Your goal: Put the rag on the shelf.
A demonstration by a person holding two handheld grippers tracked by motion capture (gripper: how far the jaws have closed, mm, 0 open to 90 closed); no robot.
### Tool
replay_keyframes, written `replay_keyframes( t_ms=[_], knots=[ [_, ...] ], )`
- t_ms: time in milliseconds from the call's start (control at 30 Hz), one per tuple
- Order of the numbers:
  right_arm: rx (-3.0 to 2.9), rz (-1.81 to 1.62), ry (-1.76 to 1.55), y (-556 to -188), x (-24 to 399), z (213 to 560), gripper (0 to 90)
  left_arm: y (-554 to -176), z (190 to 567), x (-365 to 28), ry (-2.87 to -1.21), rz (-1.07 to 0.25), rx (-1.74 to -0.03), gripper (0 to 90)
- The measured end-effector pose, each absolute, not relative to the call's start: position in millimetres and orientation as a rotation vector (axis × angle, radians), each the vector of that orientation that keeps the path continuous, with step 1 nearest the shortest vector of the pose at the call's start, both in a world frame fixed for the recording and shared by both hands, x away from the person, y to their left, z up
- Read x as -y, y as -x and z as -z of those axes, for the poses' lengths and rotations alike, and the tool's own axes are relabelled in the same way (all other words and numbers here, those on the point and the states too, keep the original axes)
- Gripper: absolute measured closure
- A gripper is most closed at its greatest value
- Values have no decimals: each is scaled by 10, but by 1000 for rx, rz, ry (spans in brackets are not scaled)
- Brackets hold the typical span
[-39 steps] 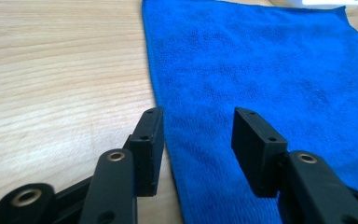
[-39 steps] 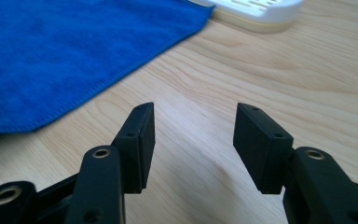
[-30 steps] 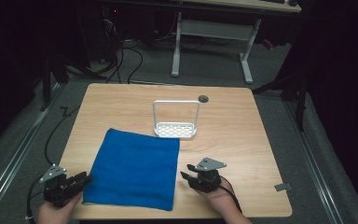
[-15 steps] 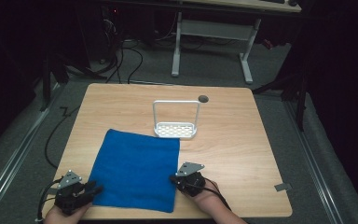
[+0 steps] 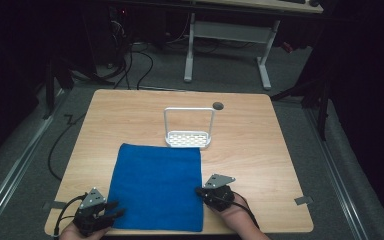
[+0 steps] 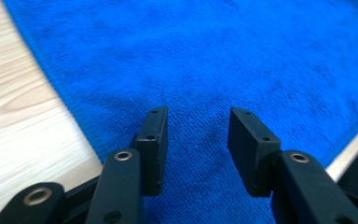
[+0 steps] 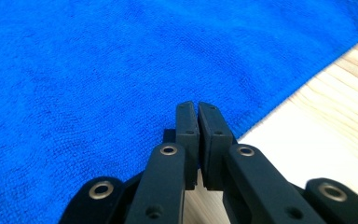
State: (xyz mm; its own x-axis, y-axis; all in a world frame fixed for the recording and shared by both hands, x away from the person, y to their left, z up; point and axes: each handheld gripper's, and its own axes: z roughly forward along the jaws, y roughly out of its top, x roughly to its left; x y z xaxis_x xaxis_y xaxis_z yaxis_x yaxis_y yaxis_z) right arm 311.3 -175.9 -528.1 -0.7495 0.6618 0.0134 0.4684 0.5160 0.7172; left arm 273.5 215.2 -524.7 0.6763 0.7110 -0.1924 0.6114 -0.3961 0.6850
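Now my left gripper hovers low at seven o'clock, its jaws just opening wide over the blue towel lying flat mid-table; my right gripper, at five o'clock, is pinched on the towel's edge

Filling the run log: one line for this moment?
left gripper: open over towel | right gripper: shut at towel edge, grip unclear | rack: behind towel

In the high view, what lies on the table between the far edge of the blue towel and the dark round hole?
In the high view, a white wire rack stands between the blue towel and the dark round hole.
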Motion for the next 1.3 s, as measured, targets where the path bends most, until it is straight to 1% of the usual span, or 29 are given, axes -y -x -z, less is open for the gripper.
replay_keyframes(
  t_ms=[100, 200, 300, 333, 533, 600, 700, 833, 900, 1000, 1133, 1233, 1300],
  knots=[
    [-2476, -1055, -974, -3073, 1843, 5281, 879, -2781, 5208, -2095, -2146, -166, -977, 580],
    [-2453, -1038, -1005, -3013, 1952, 5278, 879, -2893, 5151, -2069, -2079, -165, -955, 581],
    [-2428, -1032, -1035, -2961, 2062, 5279, 879, -3008, 5139, -2010, -2056, -188, -956, 589],
    [-2418, -1032, -1053, -2938, 2100, 5280, 879, -3063, 5157, -1953, -2068, -201, -958, 590],
    [-2361, -1013, -1121, -2821, 2324, 5280, 878, -3248, 5264, -1640, -2150, -160, -907, 586],
    [-2340, -1002, -1144, -2789, 2393, 5279, 877, -3255, 5263, -1608, -2158, -161, -888, 579],
    [-2306, -994, -1182, -2767, 2506, 5281, 872, -3270, 5268, -1433, -2179, -141, -821, 577],
    [-2270, -1004, -1242, -2762, 2620, 5286, 866, -3253, 5264, -1302, -2217, -183, -763, 568],
    [-2264, -1011, -1244, -2763, 2638, 5291, 847, -3253, 5263, -1289, -2222, -199, -755, 567],
    [-2268, -1007, -1231, -2765, 2625, 5275, 760, -3262, 5253, -1324, -2207, -231, -770, 569],
    [-2206, -1119, -1218, -2795, 2668, 5211, 656, -3277, 5221, -1483, -2112, -271, -843, 546],
    [-2173, -1154, -1226, -2849, 2685, 5198, 608, -3289, 5236, -1604, -2056, -314, -918, 527],
    [-2168, -1156, -1220, -2901, 2687, 5207, 599, -3297, 5236, -1630, -2048, -323, -930, 523]
  ],
)
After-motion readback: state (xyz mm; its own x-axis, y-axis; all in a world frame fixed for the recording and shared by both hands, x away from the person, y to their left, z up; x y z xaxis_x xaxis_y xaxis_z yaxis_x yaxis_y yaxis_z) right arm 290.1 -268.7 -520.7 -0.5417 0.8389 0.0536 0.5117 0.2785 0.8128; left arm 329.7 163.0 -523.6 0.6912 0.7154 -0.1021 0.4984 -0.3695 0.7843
